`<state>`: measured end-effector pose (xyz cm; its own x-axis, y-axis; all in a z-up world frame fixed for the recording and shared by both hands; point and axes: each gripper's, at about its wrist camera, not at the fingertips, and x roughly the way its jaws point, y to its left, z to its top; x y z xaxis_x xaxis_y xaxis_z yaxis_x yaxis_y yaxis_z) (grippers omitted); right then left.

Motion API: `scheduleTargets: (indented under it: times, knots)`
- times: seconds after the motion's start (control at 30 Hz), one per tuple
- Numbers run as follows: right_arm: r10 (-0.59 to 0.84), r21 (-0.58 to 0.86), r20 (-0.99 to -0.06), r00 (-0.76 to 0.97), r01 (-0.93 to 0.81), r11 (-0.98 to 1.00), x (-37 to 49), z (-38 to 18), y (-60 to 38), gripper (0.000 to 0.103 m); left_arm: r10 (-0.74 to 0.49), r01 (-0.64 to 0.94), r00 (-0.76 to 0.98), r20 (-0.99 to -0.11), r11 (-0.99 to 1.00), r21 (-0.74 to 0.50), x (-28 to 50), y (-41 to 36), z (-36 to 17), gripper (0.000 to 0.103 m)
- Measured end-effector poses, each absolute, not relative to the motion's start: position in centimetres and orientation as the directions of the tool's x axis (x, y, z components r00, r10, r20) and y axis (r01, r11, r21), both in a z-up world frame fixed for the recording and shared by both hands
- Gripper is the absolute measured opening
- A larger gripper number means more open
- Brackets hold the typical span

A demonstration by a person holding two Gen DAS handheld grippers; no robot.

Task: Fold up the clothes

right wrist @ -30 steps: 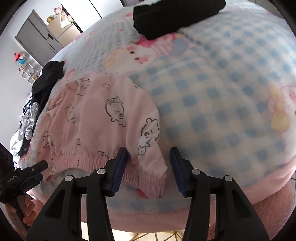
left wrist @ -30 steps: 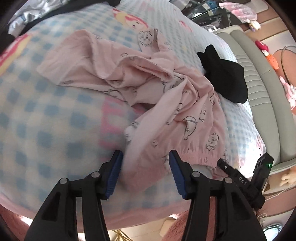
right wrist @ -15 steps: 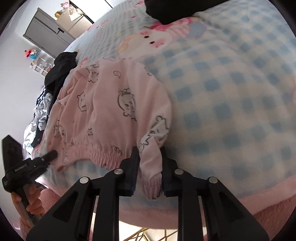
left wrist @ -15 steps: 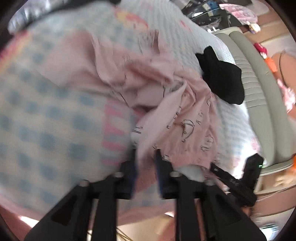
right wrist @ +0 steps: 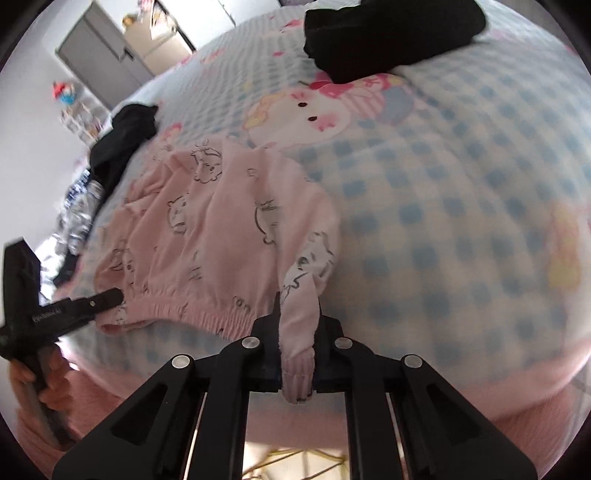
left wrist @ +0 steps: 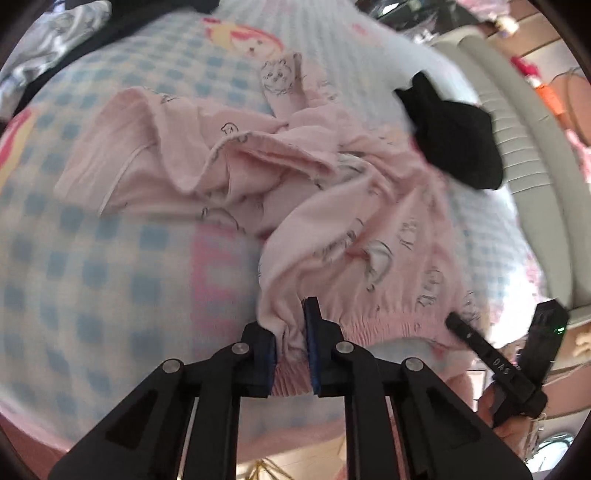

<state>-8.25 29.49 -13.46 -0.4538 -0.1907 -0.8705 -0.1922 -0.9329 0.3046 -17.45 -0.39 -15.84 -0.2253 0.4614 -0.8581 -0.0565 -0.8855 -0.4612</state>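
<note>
A pink garment (left wrist: 369,229) with cartoon prints lies crumpled on the checked blanket (left wrist: 92,277). My left gripper (left wrist: 291,325) is closing on the left end of its elastic hem, and the bunched fabric is pinched between the blue pads. In the right wrist view the same pink garment (right wrist: 221,229) spreads away to the left. My right gripper (right wrist: 297,325) is shut on the hem's other corner, a fold of which hangs down between its fingers. Each gripper shows in the other's view: the right gripper (left wrist: 458,325) and the left gripper (right wrist: 107,297).
A black garment (left wrist: 454,133) lies further up the bed, the same black garment (right wrist: 388,33) at the top of the right view. Another dark pile (right wrist: 122,136) sits at the bed's far left edge. A grey padded bed surround (left wrist: 535,166) runs along the right. A grey cabinet (right wrist: 99,62) stands against the wall.
Both grippers went from open around the hem to pinching it. The hem corners are now gathered and slightly lifted, and the garment has pulled a little toward the near edge.
</note>
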Motion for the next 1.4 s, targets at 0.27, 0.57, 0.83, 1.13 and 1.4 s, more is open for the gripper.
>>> scheduleTargets:
  times: [0.27,0.57,0.83,1.13,1.4]
  knots:
    - [-0.232,0.328,-0.863,-0.45,-0.147,-0.933,-18.5,-10.2,28.5,0.008,0.436,-0.065,-0.294,-0.851,-0.897,-0.437,-27.2,2.0,-9.6,0.011]
    - [-0.2,0.334,-0.555,-0.807,0.003,-0.943,-24.1,14.1,29.2,0.008,0.442,-0.276,-0.665,-0.602,-0.894,-0.352,-31.2,1.2,15.5,0.008]
    - [-0.182,0.319,-0.56,-0.808,-0.007,-0.948,-16.7,10.4,28.7,0.008,0.438,-0.267,-0.606,-0.664,-0.898,-0.35,-25.9,-2.3,8.6,0.008]
    - [-0.179,0.328,-0.856,-0.485,-0.241,-0.913,-12.3,-13.0,29.2,0.008,0.422,-0.099,-0.292,-0.858,-0.906,-0.412,-24.8,-0.3,-11.7,0.039]
    - [-0.12,0.311,-0.83,-0.544,-0.273,-0.91,-12.0,-11.8,31.5,0.01,0.474,-0.053,-0.275,-0.837,-0.876,-0.479,-25.4,1.9,-16.8,0.046]
